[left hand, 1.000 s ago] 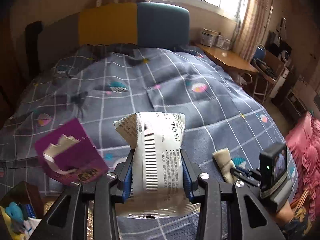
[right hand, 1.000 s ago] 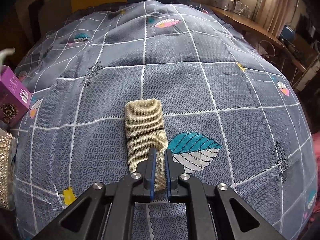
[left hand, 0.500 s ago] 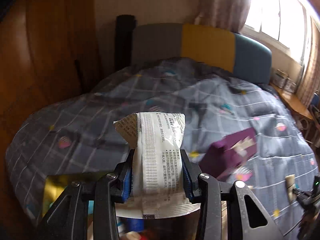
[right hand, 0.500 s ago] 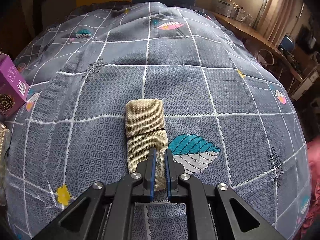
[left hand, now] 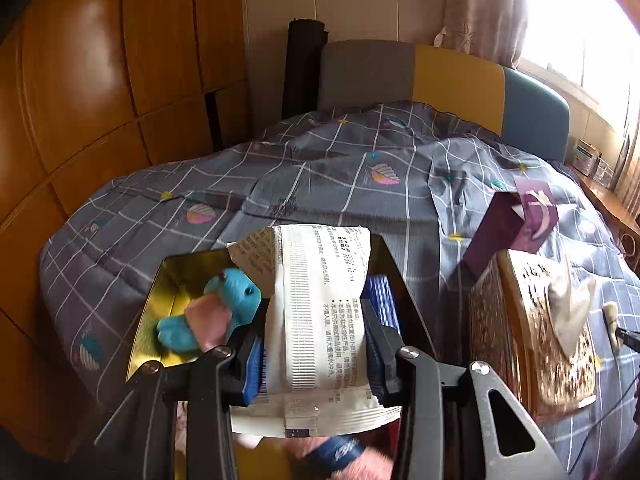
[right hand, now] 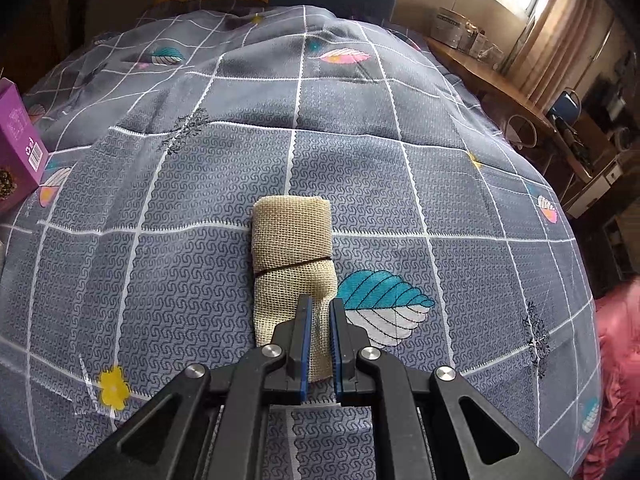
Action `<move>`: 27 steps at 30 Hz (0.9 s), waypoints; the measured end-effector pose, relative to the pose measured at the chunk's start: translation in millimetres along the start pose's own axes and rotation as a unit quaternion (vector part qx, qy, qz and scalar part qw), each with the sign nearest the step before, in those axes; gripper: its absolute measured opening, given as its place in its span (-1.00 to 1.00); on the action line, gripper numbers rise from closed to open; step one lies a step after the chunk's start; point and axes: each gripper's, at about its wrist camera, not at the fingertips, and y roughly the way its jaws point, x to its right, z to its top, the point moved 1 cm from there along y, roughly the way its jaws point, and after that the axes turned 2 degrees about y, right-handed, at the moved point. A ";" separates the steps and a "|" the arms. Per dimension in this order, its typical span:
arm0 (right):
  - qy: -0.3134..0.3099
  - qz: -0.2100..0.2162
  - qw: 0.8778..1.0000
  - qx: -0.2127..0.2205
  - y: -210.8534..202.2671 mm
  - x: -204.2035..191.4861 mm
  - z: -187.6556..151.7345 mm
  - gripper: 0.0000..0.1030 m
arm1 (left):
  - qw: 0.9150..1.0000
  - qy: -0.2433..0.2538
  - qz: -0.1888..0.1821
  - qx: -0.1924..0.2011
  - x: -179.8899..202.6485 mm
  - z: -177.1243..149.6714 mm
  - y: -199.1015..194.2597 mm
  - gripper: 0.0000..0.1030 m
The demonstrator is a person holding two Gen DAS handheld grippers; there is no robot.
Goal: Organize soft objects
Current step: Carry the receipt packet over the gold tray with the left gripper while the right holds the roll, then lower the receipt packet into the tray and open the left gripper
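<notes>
L tool [left hand: 316, 344] clamped on white packet [left hand: 320, 304], held over gold box [left hand: 160, 288] w/ blue plush [left hand: 224, 308] inside. Lower into free space beside plush, then release. R tool [right hand: 320, 336] pinched on mesh roll [right hand: 292, 264], on bed, right of box.

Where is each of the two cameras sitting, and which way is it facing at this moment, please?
Left wrist: rides the left gripper, looking along its fingers across the bed to the wardrobe corner; the fingers clamp a white packet above a gold-lined box holding a blue plush toy.
Right wrist: rides the right gripper, looking along the quilt; its fingers pinch a beige cloth roll.
Shared: quilt, purple box, cloth roll.
</notes>
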 end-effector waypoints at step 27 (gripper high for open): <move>0.027 -0.054 0.998 0.005 -5.4 -11.6 -5.8 -0.83 | 0.999 -0.045 0.010 -0.025 -57.0 -55.3 -18.4 -0.21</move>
